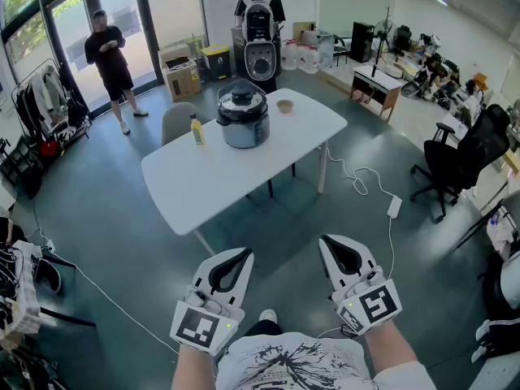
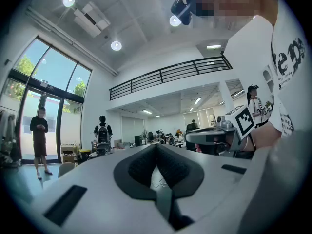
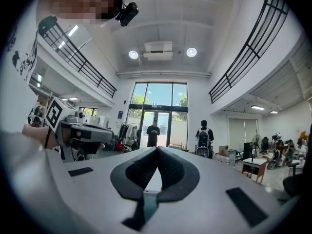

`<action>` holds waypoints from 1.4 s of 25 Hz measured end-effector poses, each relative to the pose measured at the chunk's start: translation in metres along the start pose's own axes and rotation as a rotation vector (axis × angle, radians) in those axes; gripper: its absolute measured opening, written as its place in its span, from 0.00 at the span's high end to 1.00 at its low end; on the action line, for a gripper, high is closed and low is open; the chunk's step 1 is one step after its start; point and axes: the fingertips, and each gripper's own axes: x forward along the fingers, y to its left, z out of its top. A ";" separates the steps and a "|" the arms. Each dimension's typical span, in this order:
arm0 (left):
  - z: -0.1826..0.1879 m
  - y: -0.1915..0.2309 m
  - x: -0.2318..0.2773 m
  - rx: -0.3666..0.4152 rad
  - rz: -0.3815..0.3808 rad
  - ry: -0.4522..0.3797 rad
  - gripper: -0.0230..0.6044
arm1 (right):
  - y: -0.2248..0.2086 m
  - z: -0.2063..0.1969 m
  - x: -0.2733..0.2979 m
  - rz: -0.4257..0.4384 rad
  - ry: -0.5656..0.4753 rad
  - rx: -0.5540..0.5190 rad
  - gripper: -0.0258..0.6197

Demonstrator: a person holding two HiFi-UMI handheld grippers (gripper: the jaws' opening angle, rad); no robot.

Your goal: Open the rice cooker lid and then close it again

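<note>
The silver rice cooker [image 1: 242, 114] stands with its dark lid down on the far half of the white table [image 1: 203, 187], seen in the head view. Both grippers are held low and close to my body, well short of the table. My left gripper [image 1: 243, 253] has its jaws together with nothing between them, and its own view shows the tips [image 2: 156, 145] meeting. My right gripper [image 1: 324, 240] is likewise shut and empty, its tips [image 3: 157, 149] touching in its own view. Each gripper appears from the side in the other's view.
A yellow bottle [image 1: 197, 130] and a small bowl [image 1: 284, 105] sit on the table beside the cooker. A grey chair [image 1: 178, 120] stands behind it. A cable with a power strip [image 1: 394, 206] lies on the floor at right, near a black office chair [image 1: 467, 157]. Two people [image 1: 110, 55] stand far back.
</note>
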 end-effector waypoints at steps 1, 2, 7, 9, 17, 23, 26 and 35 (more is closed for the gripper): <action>0.000 -0.001 0.001 0.002 -0.002 -0.001 0.94 | -0.001 0.000 -0.001 -0.002 0.003 -0.001 0.94; 0.001 -0.002 0.001 0.003 -0.003 -0.001 0.94 | -0.003 -0.001 -0.001 -0.004 0.005 -0.003 0.94; -0.004 -0.004 0.000 -0.023 0.000 0.012 0.94 | -0.003 -0.006 -0.004 -0.009 0.020 -0.013 0.94; -0.007 -0.005 0.002 -0.026 -0.002 0.018 0.94 | -0.004 -0.009 -0.005 -0.013 0.024 -0.014 0.94; -0.007 -0.006 0.016 -0.015 -0.023 0.028 0.94 | -0.015 -0.011 0.001 -0.030 0.018 -0.011 0.88; -0.029 0.026 0.037 -0.028 -0.001 0.061 0.94 | -0.043 -0.021 0.044 -0.052 0.028 -0.003 0.04; -0.042 0.058 0.061 -0.030 0.000 0.068 0.94 | -0.057 -0.036 0.083 -0.048 0.060 -0.014 0.04; -0.075 0.200 0.183 -0.052 -0.007 0.058 0.94 | -0.132 -0.069 0.248 -0.046 0.119 -0.031 0.04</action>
